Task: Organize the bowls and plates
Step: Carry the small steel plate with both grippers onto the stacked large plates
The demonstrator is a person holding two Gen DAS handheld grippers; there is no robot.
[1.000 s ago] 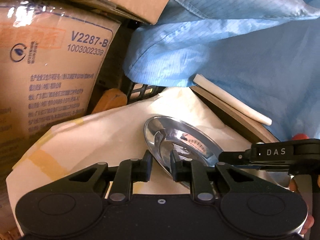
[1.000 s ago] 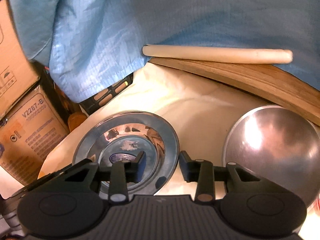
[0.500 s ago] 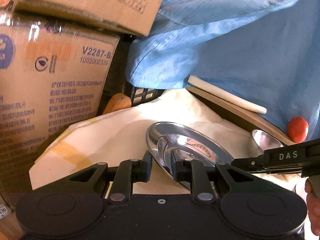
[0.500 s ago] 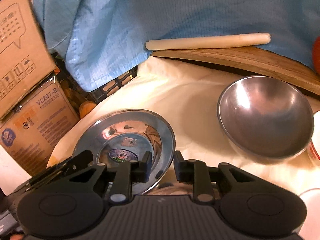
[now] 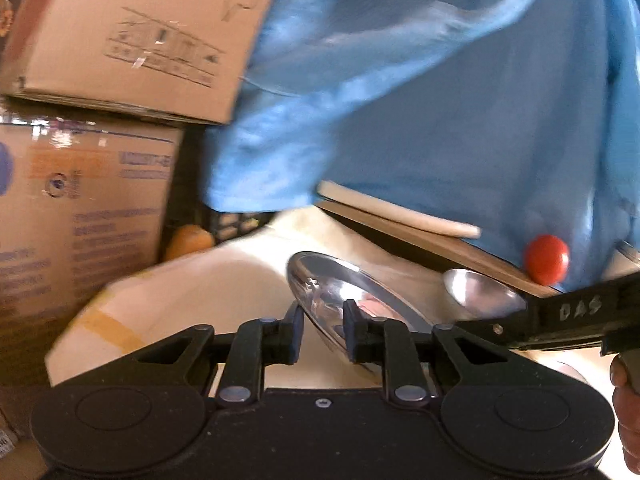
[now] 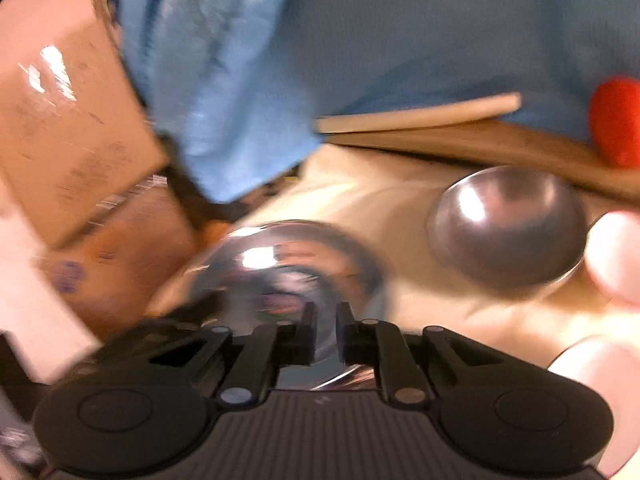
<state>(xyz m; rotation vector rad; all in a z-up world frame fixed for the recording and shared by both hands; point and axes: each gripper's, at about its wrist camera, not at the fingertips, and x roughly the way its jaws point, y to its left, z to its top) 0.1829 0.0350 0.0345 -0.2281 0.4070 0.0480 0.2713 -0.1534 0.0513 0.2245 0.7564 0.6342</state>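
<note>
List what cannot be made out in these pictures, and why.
- Print on the cardboard box: both views, motion blur.
- Label inside the steel plate: right wrist view, blur and reflections.
- Red object: right wrist view, cut by the edge.
- White shapes: right wrist view, blurred, cut off.

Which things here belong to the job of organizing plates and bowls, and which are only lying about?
For the job:
- steel plate
- steel bowl

Lying about:
- cardboard boxes
- blue cloth
- pale rod
- wooden board
- red round thing

Cardboard boxes [image 5: 80, 220], blue cloth [image 5: 420, 100], red ball [image 5: 546, 259].
</note>
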